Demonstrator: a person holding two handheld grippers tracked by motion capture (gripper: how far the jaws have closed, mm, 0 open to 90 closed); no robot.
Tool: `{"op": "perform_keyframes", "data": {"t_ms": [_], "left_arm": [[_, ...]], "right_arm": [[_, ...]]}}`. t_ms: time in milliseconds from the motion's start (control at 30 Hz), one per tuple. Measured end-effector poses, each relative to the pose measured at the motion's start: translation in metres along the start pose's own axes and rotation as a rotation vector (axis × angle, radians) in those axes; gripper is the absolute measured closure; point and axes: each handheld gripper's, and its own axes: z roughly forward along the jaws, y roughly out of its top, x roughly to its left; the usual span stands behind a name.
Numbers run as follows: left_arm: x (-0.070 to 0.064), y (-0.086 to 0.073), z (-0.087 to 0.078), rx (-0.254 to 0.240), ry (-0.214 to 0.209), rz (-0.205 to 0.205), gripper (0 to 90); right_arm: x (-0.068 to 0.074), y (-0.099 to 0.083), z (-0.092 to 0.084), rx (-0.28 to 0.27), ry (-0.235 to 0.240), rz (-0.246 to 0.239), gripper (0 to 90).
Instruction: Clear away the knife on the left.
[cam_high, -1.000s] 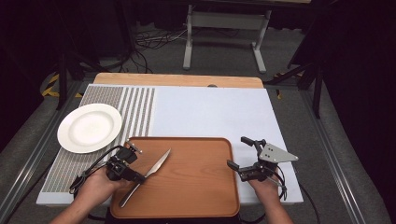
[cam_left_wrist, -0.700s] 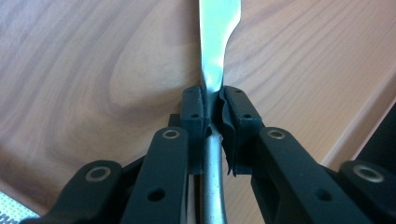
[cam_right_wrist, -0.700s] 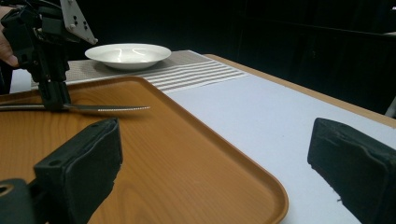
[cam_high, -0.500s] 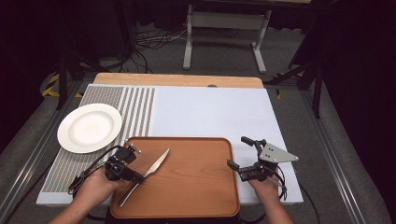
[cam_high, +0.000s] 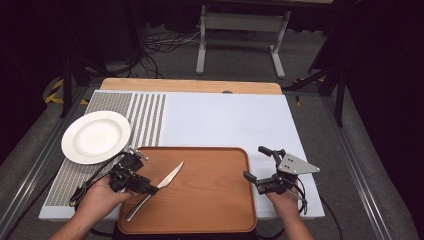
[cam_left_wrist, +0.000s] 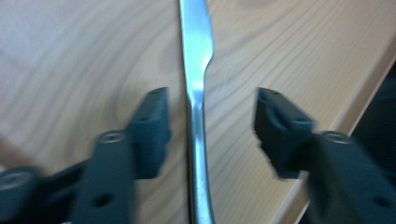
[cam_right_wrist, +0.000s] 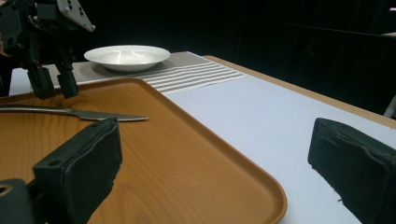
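Note:
A steel table knife (cam_high: 167, 179) lies on the wooden tray (cam_high: 210, 205), blade pointing up and right. My left gripper (cam_high: 150, 189) sits low over its handle. In the left gripper view the knife (cam_left_wrist: 196, 84) runs between the two jaws with a gap on each side. The left gripper (cam_left_wrist: 212, 109) has just been opening and is open, with no pad pressing on the knife. My right gripper (cam_high: 254, 162) hovers at the tray's right edge, open and empty. In the right gripper view the knife (cam_right_wrist: 79, 112) lies flat on the tray (cam_right_wrist: 187, 154), below the left gripper (cam_right_wrist: 53, 81).
A white plate (cam_high: 95, 136) rests on the striped left part of the placemat (cam_high: 225, 125), just beyond the tray's left corner. The same plate (cam_right_wrist: 126, 55) appears far off in the right gripper view. A metal stand (cam_high: 240, 25) is on the floor beyond the table.
The left jaws stand wider around the knife handle than before. The knife lies in the same place on the tray. The right gripper has not moved.

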Motion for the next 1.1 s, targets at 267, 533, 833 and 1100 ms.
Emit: {"op": "perform_keyframes", "data": {"t_ms": [267,533,833,1100], "left_arm": [[-0.016,0.0,-0.009,-0.116,0.036,0.157,20.3],[-0.026,0.002,-0.01,-0.18,0.016,0.231,40.7],[-0.031,0.004,0.001,-0.186,0.076,0.342,78.7],[-0.03,0.009,0.017,-0.13,0.098,0.375,90.0]], "right_arm": [[0.0,0.0,0.0,-0.002,0.0,0.003,3.5],[0.0,0.0,0.0,-0.003,0.001,0.004,3.5],[0.0,0.0,0.0,-0.005,0.003,-0.001,3.5],[0.0,0.0,0.0,-0.005,0.006,-0.002,3.5]]}}
